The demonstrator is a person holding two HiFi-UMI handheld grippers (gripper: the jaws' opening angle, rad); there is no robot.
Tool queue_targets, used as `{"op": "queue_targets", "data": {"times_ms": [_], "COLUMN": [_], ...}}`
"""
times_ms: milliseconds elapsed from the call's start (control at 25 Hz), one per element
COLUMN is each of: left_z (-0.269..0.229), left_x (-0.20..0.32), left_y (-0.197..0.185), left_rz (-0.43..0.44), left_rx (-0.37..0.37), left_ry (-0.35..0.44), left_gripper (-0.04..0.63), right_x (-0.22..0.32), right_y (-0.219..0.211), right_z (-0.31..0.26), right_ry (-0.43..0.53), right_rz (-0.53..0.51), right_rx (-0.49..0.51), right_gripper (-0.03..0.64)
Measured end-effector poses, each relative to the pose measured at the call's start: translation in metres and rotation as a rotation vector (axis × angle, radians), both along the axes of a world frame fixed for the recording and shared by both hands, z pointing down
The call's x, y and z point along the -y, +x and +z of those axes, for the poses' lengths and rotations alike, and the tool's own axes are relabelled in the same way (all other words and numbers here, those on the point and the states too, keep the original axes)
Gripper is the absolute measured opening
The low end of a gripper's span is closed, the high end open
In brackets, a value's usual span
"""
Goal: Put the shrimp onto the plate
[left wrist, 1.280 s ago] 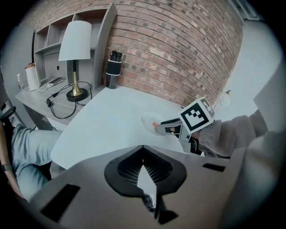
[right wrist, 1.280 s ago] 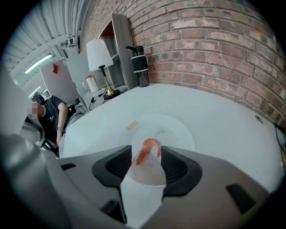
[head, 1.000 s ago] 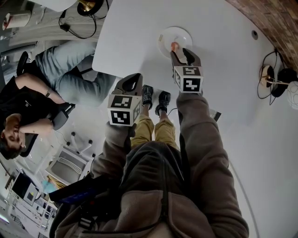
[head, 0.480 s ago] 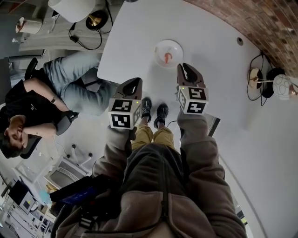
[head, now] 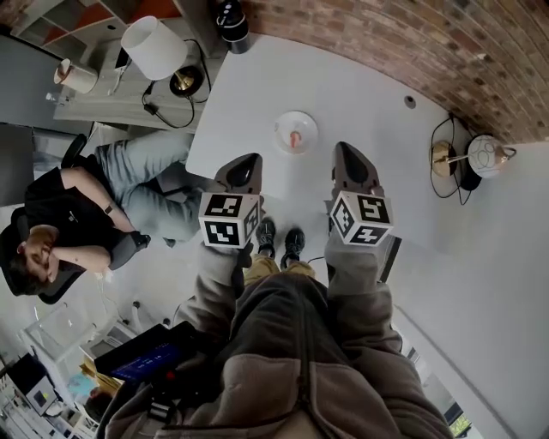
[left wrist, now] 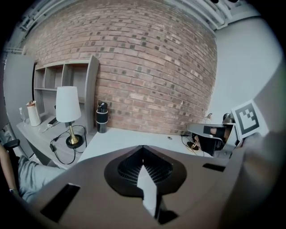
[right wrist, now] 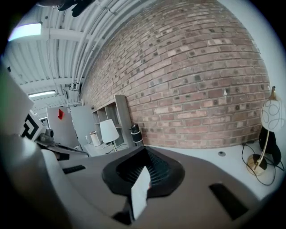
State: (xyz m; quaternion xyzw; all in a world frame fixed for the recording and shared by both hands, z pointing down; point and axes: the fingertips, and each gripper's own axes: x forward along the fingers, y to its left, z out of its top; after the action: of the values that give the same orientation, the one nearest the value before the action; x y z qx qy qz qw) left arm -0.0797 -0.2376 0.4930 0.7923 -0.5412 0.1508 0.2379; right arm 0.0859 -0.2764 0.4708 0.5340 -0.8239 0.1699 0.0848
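Two tools hover above the white desk (head: 377, 111), and neither holds anything. Your left tool (head: 244, 165) has its jaws pressed together, tips meeting, with no object between them. Your right tool (head: 346, 154) has just been closing its jaws and now has them together too, likewise empty. The shrimp (head: 295, 138), small and orange, lies on the round white plate (head: 280, 129), which sits on the desk at 12 o'clock from you, beyond the two tools and apart from both. A white-shaded lamp (head: 154, 47) stands at 10 o'clock on a grey side desk (head: 111, 96). A dark bottle (head: 232, 17) stands at 11 o'clock by the brick wall (head: 386, 43). A globe-shaded lamp (head: 487, 154) stands at 2 o'clock. A seated person (head: 73, 206) in a black top occupies a chair at 9 o'clock.
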Motion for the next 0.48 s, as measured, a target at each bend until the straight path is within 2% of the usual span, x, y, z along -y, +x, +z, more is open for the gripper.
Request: {"op": "queue_targets", "data": {"times_ms": [200, 480], "left_z": [-0.07, -0.176], "left_x": [0.006, 0.013], "left_y": [0.006, 0.012], "left_rz": [-0.005, 0.003], "left_rx": [-0.021, -0.033], "left_ry": [0.139, 0.347], "left_gripper": [0.005, 0.005], "right_x": [-0.016, -0.019], "right_y": [0.01, 0.004], "right_z": [-0.059, -0.157], "right_ry": [0.092, 0.269], "right_rz": [0.03, -0.004], "right_rx": [0.031, 0.035], "right_gripper": [0.003, 0.003]}}
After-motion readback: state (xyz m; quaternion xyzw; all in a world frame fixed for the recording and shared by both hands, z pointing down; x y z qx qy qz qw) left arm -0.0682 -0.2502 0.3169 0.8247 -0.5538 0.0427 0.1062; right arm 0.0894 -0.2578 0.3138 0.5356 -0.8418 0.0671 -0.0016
